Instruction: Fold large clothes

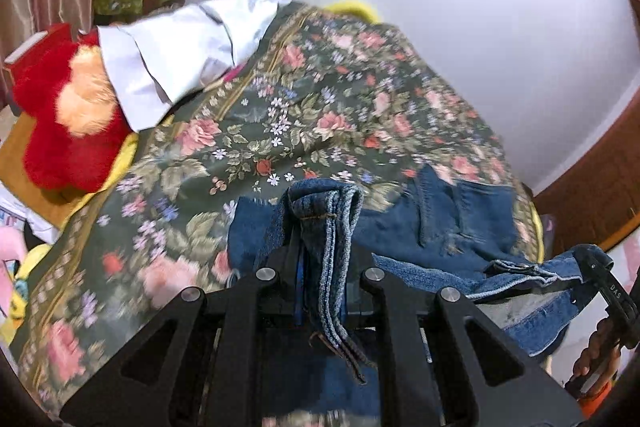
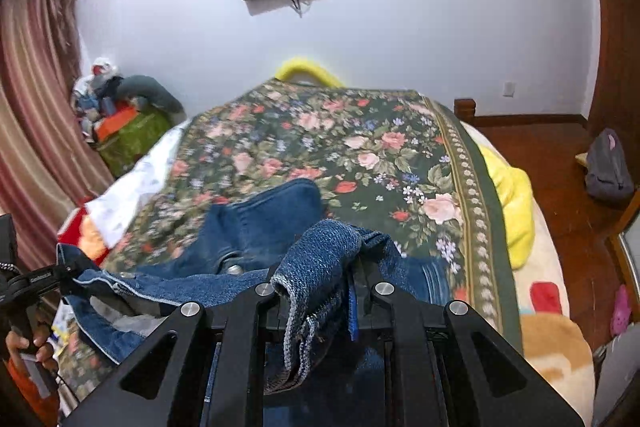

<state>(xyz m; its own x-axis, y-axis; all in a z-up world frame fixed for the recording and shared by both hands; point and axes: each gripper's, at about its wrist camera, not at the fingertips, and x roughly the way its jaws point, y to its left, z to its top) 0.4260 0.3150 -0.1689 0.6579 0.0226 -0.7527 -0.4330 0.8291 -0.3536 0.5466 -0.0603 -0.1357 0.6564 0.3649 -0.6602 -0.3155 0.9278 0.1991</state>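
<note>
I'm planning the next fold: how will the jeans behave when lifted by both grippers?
Likely floppy: the jeans sag between the left gripper and right gripper. Probably fairly heavy: thick denim bunches at the clamps. Unlikely to slip; both are shut on folded hem.

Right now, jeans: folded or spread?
Neither: bunched and partly lifted. The jeans hang by two gathered edges, clamped by the left claw and right claw, above the floral bedspread.

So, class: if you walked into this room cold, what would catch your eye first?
Blue jeans in the foreground, bunched denim clamped in the left gripper and the right gripper. Under them a dark floral bedspread fills the middle. A red plush toy sits at the bed's left edge.
</note>
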